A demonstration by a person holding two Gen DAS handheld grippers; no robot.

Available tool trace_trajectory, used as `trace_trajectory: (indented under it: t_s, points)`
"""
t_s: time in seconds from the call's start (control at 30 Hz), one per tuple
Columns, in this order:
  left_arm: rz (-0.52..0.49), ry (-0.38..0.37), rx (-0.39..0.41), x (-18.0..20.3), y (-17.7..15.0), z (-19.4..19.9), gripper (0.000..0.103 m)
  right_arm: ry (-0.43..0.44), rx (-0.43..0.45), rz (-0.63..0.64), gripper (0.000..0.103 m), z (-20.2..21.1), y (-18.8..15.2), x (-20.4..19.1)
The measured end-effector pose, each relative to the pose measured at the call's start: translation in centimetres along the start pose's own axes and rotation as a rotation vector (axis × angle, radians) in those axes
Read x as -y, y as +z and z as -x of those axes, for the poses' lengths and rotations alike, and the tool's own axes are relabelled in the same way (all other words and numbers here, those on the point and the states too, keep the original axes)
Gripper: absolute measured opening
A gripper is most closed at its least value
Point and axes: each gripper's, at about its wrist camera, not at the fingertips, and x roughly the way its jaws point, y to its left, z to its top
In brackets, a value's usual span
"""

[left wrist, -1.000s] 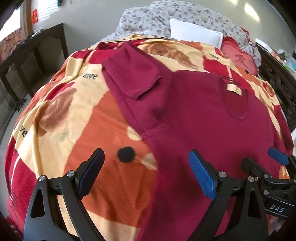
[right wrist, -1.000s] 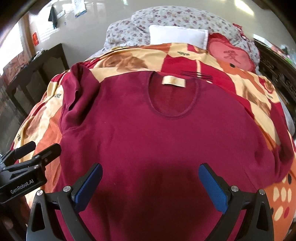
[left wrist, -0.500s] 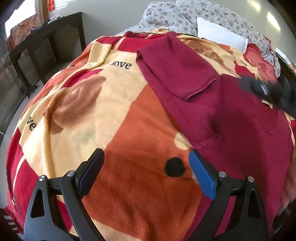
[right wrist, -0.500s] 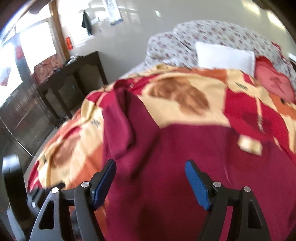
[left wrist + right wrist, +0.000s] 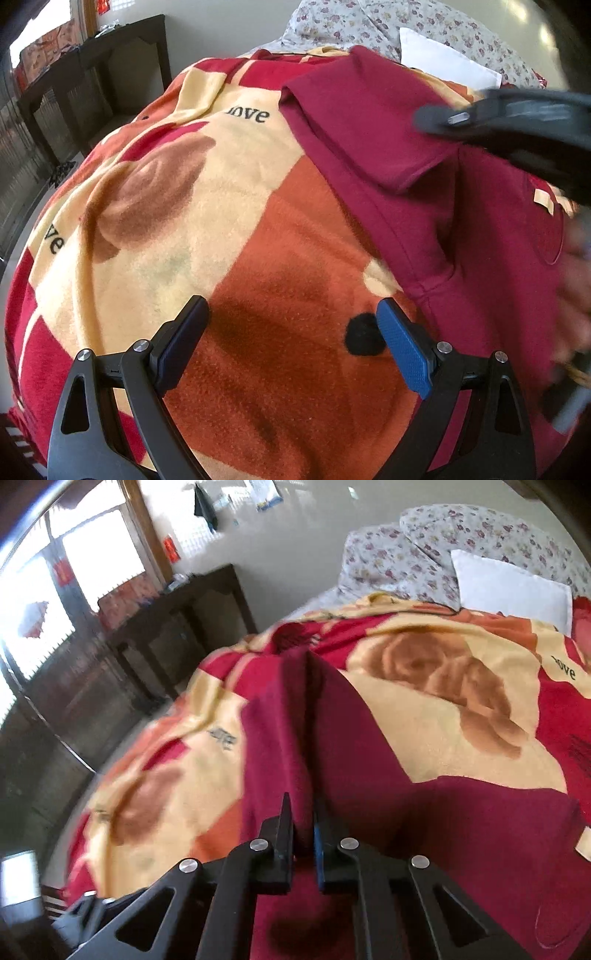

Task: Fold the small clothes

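Two grippers: both in view, one over bare blanket, one pinching cloth.
Left gripper: its blue-padded fingers stand wide apart with nothing between them, poised over an orange patch of the blanket just beside the shirt's side edge.
Black dot: a round black spot in the blanket print lies just inside the right-hand pad.
Right gripper: jaws drawn together on a raised ridge of the maroon cloth, the fabric pressed between the two pads; in the left wrist view its black body is a blur above the sleeve.
Maroon shirt: spread on the blanket, neck label showing at the far right; one sleeve lies folded back across the shoulder.
Blanket: red, orange and cream fleece with rose shapes and the printed word "love", covering the bed.
Pillows: a white pillow rests against flowered bedding at the head of the bed.
Dark wooden table: stands by the wall, left of the bed.
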Motion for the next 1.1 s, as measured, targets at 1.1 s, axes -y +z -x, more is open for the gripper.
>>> trace_trajectory:
  t_s: [1.1]
  points:
    - [-0.149, 0.029, 0.072, 9.9, 1.0, 1.0, 0.092, -0.419, 0.079, -0.279, 0.006, 23.6, -9.0, 23.2]
